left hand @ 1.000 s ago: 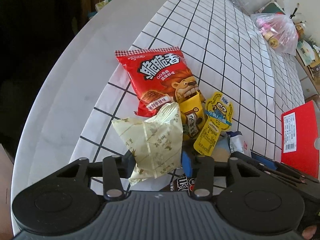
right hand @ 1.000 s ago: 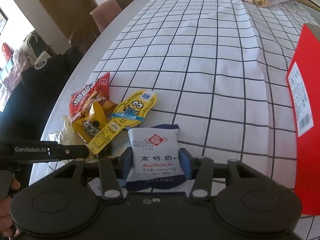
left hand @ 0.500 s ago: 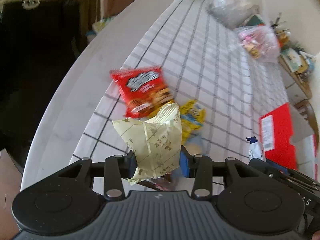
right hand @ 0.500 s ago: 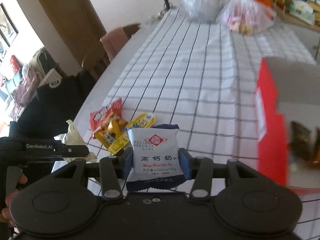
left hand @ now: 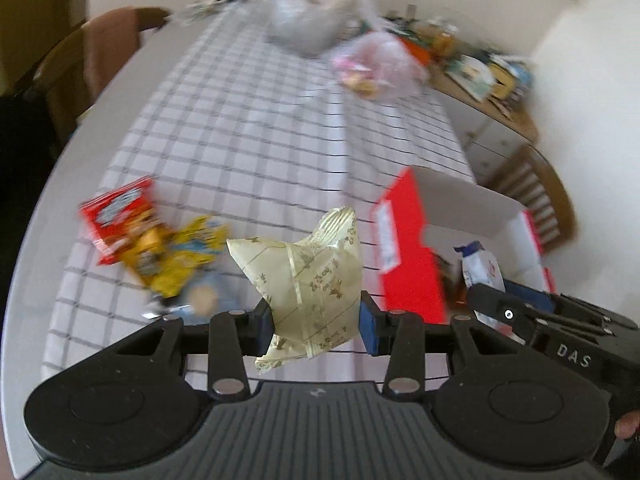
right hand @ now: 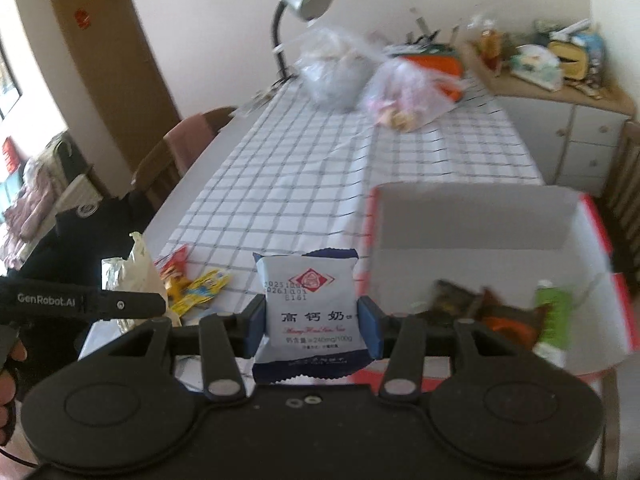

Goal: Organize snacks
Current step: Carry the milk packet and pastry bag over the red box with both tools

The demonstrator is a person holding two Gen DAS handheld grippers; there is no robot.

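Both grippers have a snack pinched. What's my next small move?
Probably carry the white and blue packet in the right gripper over the open red box and release: snacks already lie inside. The left gripper follows with its pale yellow packet.

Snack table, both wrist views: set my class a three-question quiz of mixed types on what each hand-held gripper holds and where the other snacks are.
1. True or false: the left hand-held gripper is shut on a pale yellow packet.
2. Multiple choice: the packet in the right hand-held gripper is A) red, B) white and blue, C) green.
3. Fill in: the open red box lies on the ____ side of the right wrist view.

Key
1. True; its pads press the packet's sides.
2. B, the white and blue packet.
3. Right; the loose snack pile lies on the checked tablecloth to the left.
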